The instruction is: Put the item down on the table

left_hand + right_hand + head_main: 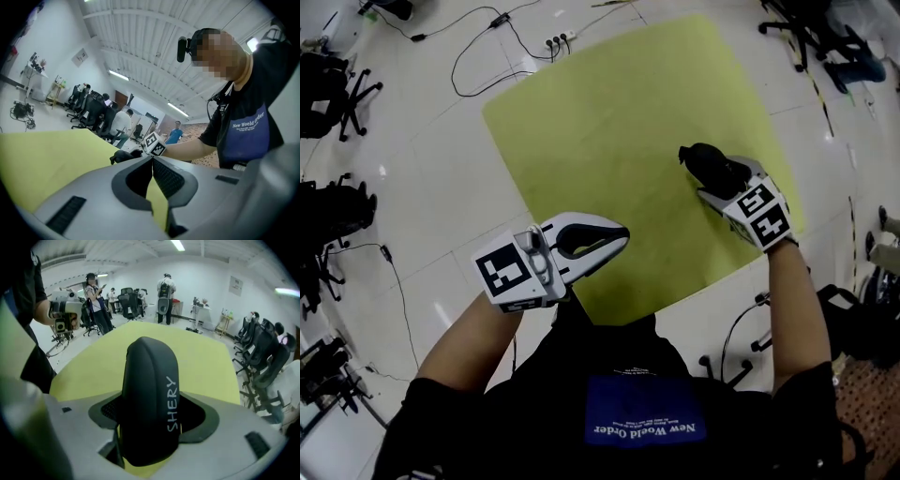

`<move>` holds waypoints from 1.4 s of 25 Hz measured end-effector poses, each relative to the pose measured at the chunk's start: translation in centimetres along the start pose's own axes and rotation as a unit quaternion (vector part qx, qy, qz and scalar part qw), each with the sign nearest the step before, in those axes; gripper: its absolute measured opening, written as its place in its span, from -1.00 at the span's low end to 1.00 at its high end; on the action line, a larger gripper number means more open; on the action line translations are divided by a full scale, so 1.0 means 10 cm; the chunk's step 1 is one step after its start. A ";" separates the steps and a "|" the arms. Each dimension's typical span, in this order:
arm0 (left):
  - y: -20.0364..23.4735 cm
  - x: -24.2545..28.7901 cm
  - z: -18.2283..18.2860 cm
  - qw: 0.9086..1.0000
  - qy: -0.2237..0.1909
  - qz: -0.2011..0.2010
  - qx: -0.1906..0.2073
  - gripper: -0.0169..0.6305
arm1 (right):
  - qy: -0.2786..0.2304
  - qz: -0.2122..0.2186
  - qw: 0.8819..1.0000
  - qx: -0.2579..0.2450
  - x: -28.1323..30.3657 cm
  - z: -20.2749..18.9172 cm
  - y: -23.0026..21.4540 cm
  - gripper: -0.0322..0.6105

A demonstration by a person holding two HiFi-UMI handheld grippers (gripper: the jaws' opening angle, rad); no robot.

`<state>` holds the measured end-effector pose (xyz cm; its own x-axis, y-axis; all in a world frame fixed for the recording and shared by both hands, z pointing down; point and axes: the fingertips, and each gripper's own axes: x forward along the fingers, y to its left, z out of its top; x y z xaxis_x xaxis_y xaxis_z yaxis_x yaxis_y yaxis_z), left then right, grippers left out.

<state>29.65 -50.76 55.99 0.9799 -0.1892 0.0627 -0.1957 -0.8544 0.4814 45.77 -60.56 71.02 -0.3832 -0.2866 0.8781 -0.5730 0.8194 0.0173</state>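
My right hand-held gripper point(710, 178) is clamped on the black item point(150, 394), a smooth, rounded case with white lettering down one side. The jaws stand wide and press on its two flanks low down, so most of its length sticks out ahead of them. In the head view it hangs over the yellow-green tabletop point(609, 112), toward the right side. I cannot tell from any view whether its far end touches the surface yet.

My left hand-held gripper point(619, 236) sits at the near edge of the tabletop with its jaws together and nothing between them, so it offers no support.

That unknown gap is my main worry. If I open the jaws while the item is off the surface, it will drop nose-first, and with that curved shell I expect it to bounce or roll. The gripper points steeply down, so even a gentle release may leave the item standing on its end and toppling sideways. The right edge is near enough that a roll could carry it off to the floor. The pads could also drag the item along if I pull back before they are fully clear.
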 end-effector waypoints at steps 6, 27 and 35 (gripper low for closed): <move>-0.01 -0.03 -0.06 1.000 0.002 -0.006 -0.002 -0.93 | 0.056 -0.022 0.998 -0.022 0.18 -0.16 -0.02 0.09; -0.46 -0.28 0.44 0.999 -0.028 0.002 0.028 -0.94 | -0.165 -0.014 0.981 0.096 -1.13 0.58 0.15 0.29; -0.93 -0.46 1.29 0.995 -0.073 0.027 0.066 -0.93 | -0.411 0.044 0.900 0.134 -2.87 1.29 0.63 -0.22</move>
<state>26.49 -48.13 39.95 0.9539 -0.2964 -0.0463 -0.2607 -0.8954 0.3610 43.78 -53.54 39.75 -0.7799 -0.5872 0.2170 -0.6258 0.7394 -0.2483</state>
